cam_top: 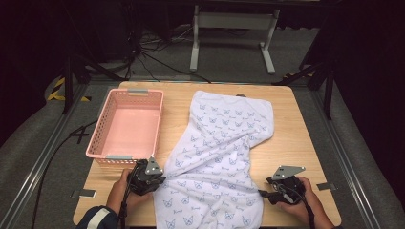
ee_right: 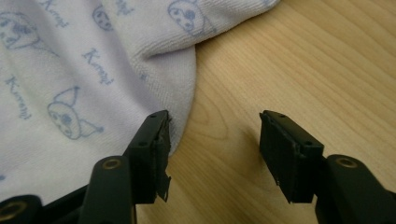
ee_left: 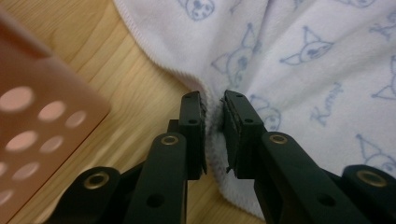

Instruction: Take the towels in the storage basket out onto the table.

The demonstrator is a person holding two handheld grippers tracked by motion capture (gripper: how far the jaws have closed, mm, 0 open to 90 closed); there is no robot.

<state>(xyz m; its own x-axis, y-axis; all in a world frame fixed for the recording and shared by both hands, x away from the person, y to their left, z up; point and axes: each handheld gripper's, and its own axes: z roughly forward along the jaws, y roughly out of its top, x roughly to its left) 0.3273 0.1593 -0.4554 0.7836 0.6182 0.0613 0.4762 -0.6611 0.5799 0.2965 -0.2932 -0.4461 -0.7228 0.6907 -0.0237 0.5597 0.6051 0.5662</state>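
Wooden table bears a pink basket left of a towel laid lengthwise away, pinched by the left gripper, right gripper spread.

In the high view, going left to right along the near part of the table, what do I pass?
Left gripper, with its jaws closed on the cloth's left edge → white printed cloth → right gripper, jaws open at the cloth's right edge → bare wooden table.

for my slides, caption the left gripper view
Left gripper pinching the towel edge on the table, basket beside.
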